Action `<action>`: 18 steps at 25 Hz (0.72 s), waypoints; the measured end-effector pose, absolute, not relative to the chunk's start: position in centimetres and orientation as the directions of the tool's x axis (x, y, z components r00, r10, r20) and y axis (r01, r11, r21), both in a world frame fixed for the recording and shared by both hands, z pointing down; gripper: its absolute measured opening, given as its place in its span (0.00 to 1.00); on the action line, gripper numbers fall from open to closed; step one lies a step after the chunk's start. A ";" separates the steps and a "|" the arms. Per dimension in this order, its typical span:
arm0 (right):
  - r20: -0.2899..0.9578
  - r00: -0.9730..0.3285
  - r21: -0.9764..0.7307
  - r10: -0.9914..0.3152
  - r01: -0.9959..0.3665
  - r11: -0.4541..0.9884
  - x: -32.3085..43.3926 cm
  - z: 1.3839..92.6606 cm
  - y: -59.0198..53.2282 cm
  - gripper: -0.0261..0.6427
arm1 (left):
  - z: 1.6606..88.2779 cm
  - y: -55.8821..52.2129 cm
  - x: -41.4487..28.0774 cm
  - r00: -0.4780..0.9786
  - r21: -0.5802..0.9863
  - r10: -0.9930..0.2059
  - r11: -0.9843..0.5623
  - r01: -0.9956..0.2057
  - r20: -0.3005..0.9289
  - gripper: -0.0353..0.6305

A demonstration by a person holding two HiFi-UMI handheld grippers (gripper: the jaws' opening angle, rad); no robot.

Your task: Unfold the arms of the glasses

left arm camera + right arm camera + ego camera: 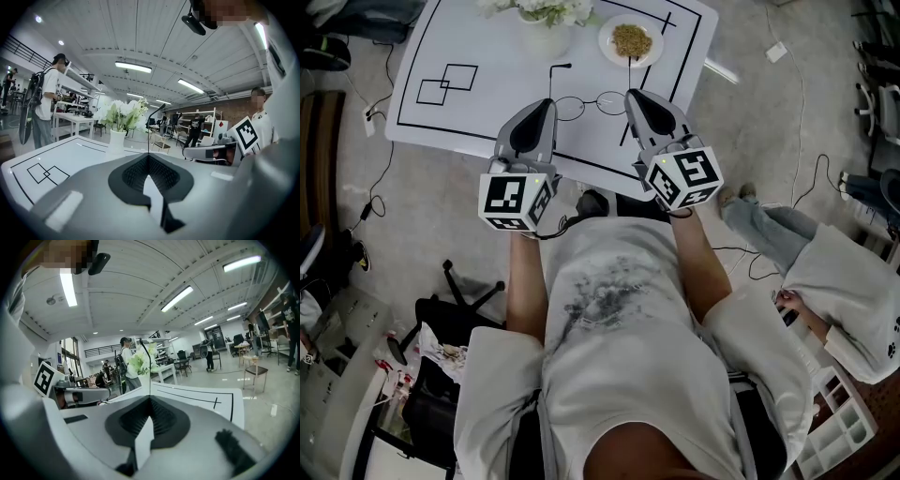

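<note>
Matte grey left tool (546, 105) and right tool (635, 97) each clamp shut on thin black arms (148, 129) of round wire-rimmed glasses (586, 105).

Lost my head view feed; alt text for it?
The left gripper and right gripper hold round wire glasses by their ends at the white table's near edge, both arms pointing away from the person. A flower vase and a plate sit beyond.

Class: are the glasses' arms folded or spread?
Spread: both arms jut from the lenses, one in the left hand-held gripper, other in the right hand-held gripper.
</note>
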State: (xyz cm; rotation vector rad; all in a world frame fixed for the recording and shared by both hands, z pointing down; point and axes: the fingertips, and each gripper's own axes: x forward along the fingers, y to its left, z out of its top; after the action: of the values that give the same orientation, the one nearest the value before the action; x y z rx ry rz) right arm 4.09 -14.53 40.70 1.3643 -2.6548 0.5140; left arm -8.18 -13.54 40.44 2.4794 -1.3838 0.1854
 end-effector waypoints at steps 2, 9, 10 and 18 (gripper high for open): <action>0.249 -0.583 -0.251 -0.773 -0.810 0.530 4.1 40.7 -14.5 0.06 | 40.3 -13.5 -8.2 0.525 0.192 -0.814 -0.489 -0.851 0.249 0.06; 0.241 -0.567 -0.252 -0.788 -0.820 0.513 4.3 40.1 -14.4 0.06 | 39.7 -13.4 -8.2 0.510 0.198 -0.828 -0.473 -0.859 0.235 0.06; 0.240 -0.565 -0.252 -0.790 -0.822 0.511 4.3 39.9 -14.4 0.06 | 39.6 -13.4 -8.2 0.508 0.200 -0.829 -0.471 -0.859 0.233 0.06; 0.234 -0.557 -0.245 -0.797 -0.827 0.506 4.4 39.5 -14.2 0.06 | 39.4 -13.3 -8.2 0.501 0.218 -0.837 -0.458 -0.862 0.222 0.06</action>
State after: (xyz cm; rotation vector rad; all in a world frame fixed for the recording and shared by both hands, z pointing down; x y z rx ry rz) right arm 4.40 -14.20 39.54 1.4313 -2.6467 0.5064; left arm -8.15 -13.26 39.42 2.4474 -1.4289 0.1197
